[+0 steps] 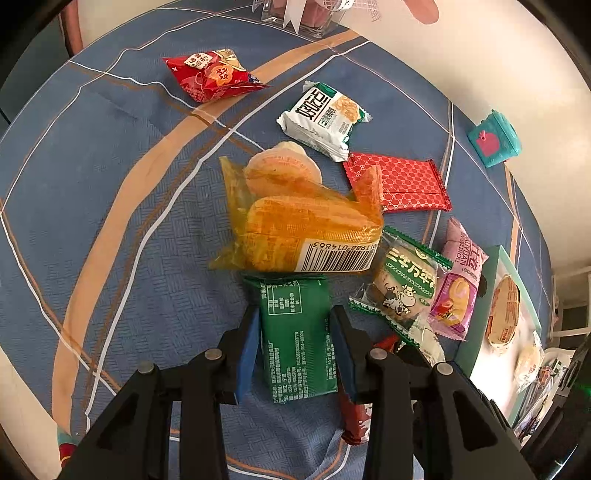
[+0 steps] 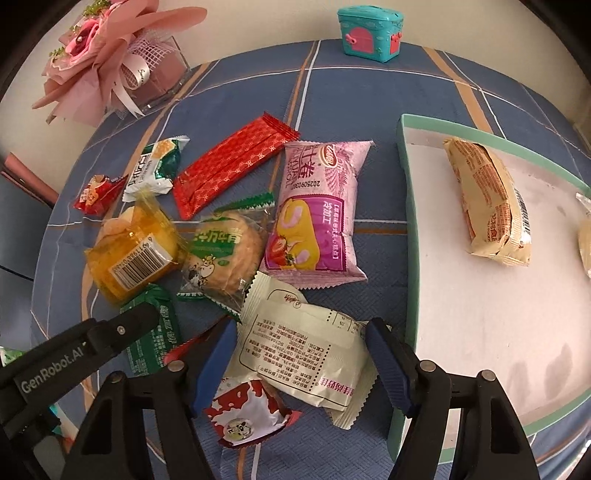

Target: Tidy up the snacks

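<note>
Several snack packets lie on a blue patterned cloth. My left gripper (image 1: 295, 328) straddles a green packet (image 1: 295, 332); its blue pads sit against the packet's sides. Beyond it lies an orange cake packet (image 1: 299, 221). My right gripper (image 2: 303, 358) is open around a cream packet (image 2: 306, 347), with gaps on both sides. The left gripper's finger (image 2: 122, 328) also shows in the right wrist view, on the green packet (image 2: 155, 332). A teal-rimmed tray (image 2: 410, 258) at right holds a beige cake packet (image 2: 487, 199).
Also on the cloth: a pink roll packet (image 2: 314, 214), a green-and-clear cookie packet (image 2: 221, 251), a red patterned bar (image 2: 229, 166), a white-green packet (image 1: 325, 118), a red bag (image 1: 214, 74), a red-white packet (image 2: 247, 417). A flower vase (image 2: 122, 62) and teal toy chest (image 2: 369, 31) stand behind.
</note>
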`<state>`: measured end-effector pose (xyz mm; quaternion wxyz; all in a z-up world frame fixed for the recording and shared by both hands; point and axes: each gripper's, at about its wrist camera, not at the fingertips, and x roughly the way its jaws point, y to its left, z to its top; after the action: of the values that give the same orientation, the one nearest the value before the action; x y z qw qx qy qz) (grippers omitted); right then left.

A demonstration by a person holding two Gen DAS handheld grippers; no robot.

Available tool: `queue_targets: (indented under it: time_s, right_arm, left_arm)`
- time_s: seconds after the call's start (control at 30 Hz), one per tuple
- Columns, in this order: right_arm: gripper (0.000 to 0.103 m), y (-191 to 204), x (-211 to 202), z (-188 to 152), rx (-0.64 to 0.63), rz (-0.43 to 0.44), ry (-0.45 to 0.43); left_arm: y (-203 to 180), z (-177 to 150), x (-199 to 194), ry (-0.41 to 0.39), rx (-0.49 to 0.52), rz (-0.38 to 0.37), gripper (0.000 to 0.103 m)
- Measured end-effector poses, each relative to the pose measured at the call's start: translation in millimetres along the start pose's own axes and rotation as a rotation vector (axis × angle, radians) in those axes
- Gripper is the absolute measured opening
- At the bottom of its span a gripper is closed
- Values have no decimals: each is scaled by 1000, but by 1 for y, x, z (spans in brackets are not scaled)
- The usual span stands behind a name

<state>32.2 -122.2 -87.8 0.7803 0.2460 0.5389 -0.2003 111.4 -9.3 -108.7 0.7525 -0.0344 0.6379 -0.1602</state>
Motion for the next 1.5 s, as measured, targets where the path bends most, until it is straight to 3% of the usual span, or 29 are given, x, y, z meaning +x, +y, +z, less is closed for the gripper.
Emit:
queue_targets:
  time_s: [0.13, 0.37, 0.73, 1.2, 1.23, 1.27, 1.3, 1.5]
  right_arm:
    - [61, -9, 0, -3, 10, -10, 7]
    - [57, -15, -3, 0, 22, 7, 12]
    - [56, -26, -33, 1, 60, 65, -12]
    - [56, -22, -61, 1, 53, 90, -67]
    - [56, -22, -61, 1, 54, 92, -66]
    - [56, -22, -60, 1, 54, 94, -66]
    - [56, -23, -61, 1, 55, 96, -66]
    - [56, -27, -61, 0, 61, 100, -59]
  left_arm:
    - [0, 0, -1, 1, -5, -2, 39]
    - [-1, -1, 1, 0, -2, 0, 39]
    - [-10, 0, -8, -16, 11, 3, 33]
    - [-16, 7, -38, -95, 4, -77, 32]
    - [-15, 7, -41, -102, 3, -81, 30]
    - [-15, 7, -45, -114, 2, -82, 17]
    - [-12, 7, -50, -121, 2, -85, 13]
    - [-11, 7, -57, -141, 4, -102, 13]
